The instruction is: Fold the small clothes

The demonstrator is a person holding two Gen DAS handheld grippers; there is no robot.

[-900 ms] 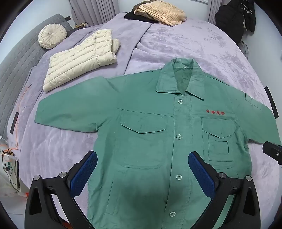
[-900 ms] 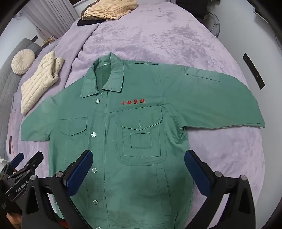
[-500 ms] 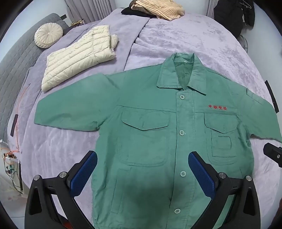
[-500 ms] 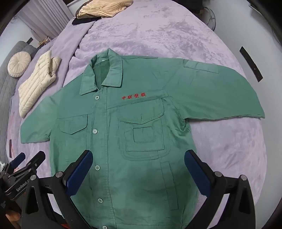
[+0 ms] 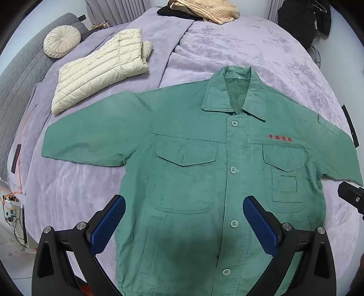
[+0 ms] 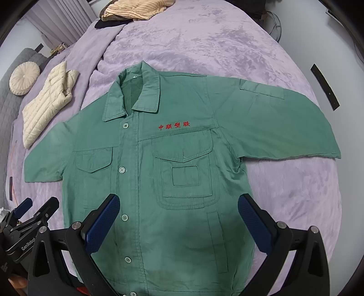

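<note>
Left tool: your left tool [image 5: 183, 217] hangs above the shirt's lower front, jaws spread wide, gripping nothing.
Right tool: your right tool [image 6: 178, 216] hangs above the lower front too, jaws spread wide, nothing between the pads.
Work shirt: the green work shirt [image 5: 195, 173] lies flat on the bed, buttoned, front up, both sleeves spread out sideways, collar pointing away from you.
Lettering: red embroidered characters [image 6: 174, 126] sit above one chest pocket.
Bed: a lilac plush blanket [image 5: 238, 47] covers it.
Puffer jacket: a cream puffer jacket [image 5: 97, 70] lies folded beyond one sleeve.
Cushion: a round pleated cushion [image 5: 61, 41] rests near the grey headboard.
Far edge: a tan ribbed garment [image 5: 204, 10] lies heaped.
</note>
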